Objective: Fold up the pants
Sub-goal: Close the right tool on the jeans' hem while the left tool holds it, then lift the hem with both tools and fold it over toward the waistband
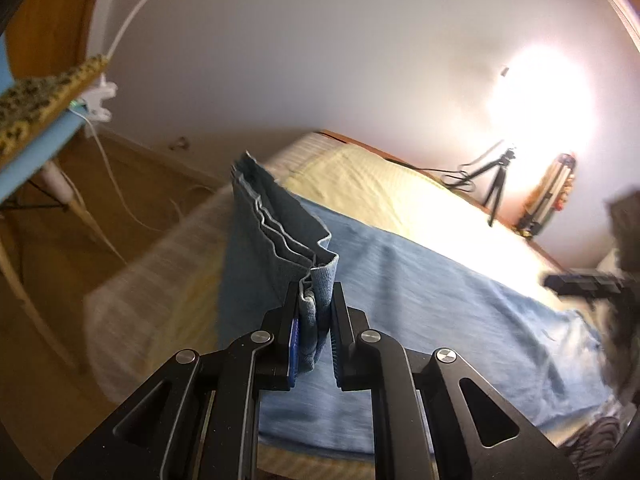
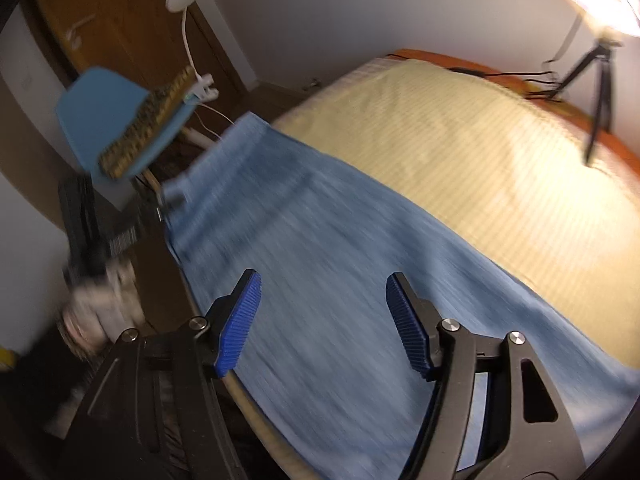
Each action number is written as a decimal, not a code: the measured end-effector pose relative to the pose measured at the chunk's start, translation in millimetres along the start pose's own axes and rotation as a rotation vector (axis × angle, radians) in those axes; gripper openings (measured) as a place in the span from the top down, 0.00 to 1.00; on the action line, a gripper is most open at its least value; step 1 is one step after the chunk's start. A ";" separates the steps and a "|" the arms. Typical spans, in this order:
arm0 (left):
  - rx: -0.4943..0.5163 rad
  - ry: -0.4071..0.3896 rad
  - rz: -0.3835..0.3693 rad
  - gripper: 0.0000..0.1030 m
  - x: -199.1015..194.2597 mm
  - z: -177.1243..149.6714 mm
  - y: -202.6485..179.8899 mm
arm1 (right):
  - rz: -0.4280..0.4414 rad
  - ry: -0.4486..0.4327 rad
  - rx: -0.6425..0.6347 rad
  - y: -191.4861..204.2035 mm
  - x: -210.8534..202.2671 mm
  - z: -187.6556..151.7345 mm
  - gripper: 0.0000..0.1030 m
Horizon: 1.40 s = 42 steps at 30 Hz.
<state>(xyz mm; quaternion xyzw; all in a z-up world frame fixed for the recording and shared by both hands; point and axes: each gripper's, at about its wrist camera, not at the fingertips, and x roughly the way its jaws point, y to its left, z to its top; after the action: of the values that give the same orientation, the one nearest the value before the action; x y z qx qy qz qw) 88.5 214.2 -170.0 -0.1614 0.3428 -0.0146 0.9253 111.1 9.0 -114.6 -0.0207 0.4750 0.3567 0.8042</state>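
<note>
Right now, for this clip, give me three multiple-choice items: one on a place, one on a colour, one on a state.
1. Where do the pants lie?
A. on the bed
B. on the blue chair
C. on the floor

2. What colour is the bedcover?
A. red
B. pale yellow
C. black

3. How does the left hand-held gripper stand?
A. wide open, empty
B. out of view
C. shut on the pants' layered edge

Key:
1. A, the fabric spreads over the bed.
2. B, yellow striped cloth shows beside the denim.
3. C, its pads pinch the bunched hem, while the right hand-held gripper hangs open above the cloth.
</note>
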 end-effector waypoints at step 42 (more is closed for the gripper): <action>0.212 0.101 -0.356 0.89 3.3 -27.3 -88.7 | 0.083 0.143 0.191 -12.6 141.8 118.6 0.91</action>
<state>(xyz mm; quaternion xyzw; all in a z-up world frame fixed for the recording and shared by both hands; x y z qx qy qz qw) 81.0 121.8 -164.2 -0.1201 0.3516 -0.2217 0.9016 249.1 122.3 -164.0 0.0502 0.5632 0.3406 0.7512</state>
